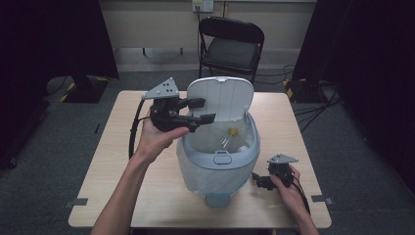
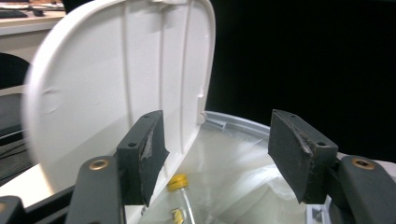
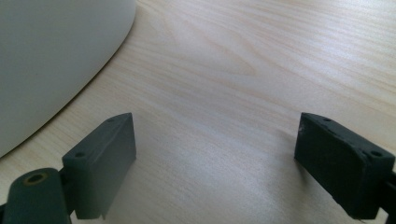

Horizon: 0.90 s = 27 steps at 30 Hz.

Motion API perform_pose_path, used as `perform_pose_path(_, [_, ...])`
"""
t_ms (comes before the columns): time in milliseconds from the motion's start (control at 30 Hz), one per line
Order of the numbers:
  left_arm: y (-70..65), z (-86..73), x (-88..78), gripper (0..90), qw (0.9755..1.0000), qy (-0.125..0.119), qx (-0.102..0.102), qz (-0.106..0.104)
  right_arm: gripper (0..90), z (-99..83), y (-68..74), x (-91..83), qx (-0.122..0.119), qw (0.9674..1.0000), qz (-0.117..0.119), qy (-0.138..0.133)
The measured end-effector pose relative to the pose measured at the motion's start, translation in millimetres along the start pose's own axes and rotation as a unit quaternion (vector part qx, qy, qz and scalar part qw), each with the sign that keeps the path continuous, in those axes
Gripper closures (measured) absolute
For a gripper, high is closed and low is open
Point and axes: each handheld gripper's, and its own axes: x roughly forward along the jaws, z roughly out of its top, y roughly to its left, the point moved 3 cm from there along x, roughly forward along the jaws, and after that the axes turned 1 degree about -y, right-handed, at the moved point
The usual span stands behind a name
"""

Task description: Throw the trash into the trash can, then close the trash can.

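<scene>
A pale blue-grey bin (image 1: 218, 164) with a clear liner stands in the middle of the table, its white lid (image 1: 222, 98) raised upright at the back. Inside lies a clear item with a yellow cap (image 1: 233, 131), also seen low in the left gripper view (image 2: 178, 181). My left gripper (image 1: 208, 110) hovers at the bin's left rim beside the lid, jaws open with nothing between them (image 2: 217, 140); the lid (image 2: 116, 88) stands just behind its left pad. My right gripper (image 1: 258, 180) rests low on the table right of the bin, open and empty (image 3: 215, 140).
The wooden table (image 1: 122, 161) has bare surface left and right of the bin. A black folding chair (image 1: 232, 46) stands behind the far edge. The bin's curved wall (image 3: 51, 60) is close on the left in the right gripper view. Dark curtains flank the room.
</scene>
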Motion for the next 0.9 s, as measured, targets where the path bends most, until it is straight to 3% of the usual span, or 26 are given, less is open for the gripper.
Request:
perform_pose_path(200, [13.5, -6.8, -12.9, 35.2, 0.9997, 0.002, -0.003, 0.025, 11.7, -0.1, 0.0, -0.2, -0.001, 1.0000, -0.001, 0.000])
perform_pose_path(267, [18.2, -8.4, -17.6, 35.1, 0.9996, -0.005, -0.013, 0.023, 11.6, 0.0, 0.0, 0.0, 0.000, 1.0000, 0.000, -0.001])
perform_pose_path(367, [23.3, -10.2, -25.8, 36.5, 0.9996, -0.008, -0.012, 0.022, 11.6, 0.0, 0.0, 0.0, 0.000, 1.0000, 0.000, -0.001])
perform_pose_path(433, [26.5, -12.3, -33.2, 31.9, 0.9991, -0.026, -0.030, 0.016, 11.6, 0.0, 0.0, -0.1, -0.001, 1.0000, -0.001, 0.000])
perform_pose_path(567, [33.8, -17.8, -42.9, 32.8, 0.9987, -0.021, -0.024, 0.040, 11.6, -0.1, 0.0, -0.2, -0.001, 1.0000, -0.001, 0.000])
perform_pose_path(733, [44.1, -23.4, -51.2, 33.3, 0.9975, -0.017, -0.032, 0.061, 11.7, -0.2, 0.1, -0.3, 0.000, 1.0000, -0.002, 0.000])
perform_pose_path(800, [47.6, -23.5, -53.4, 33.6, 0.9974, -0.020, -0.040, 0.057, 11.6, -0.2, 0.2, -0.3, 0.000, 1.0000, -0.002, 0.000])
perform_pose_path(900, [54.7, -23.7, -56.1, 33.5, 0.9952, -0.016, -0.038, 0.089, 11.6, -0.2, 0.1, -0.3, 0.000, 1.0000, -0.002, 0.000])
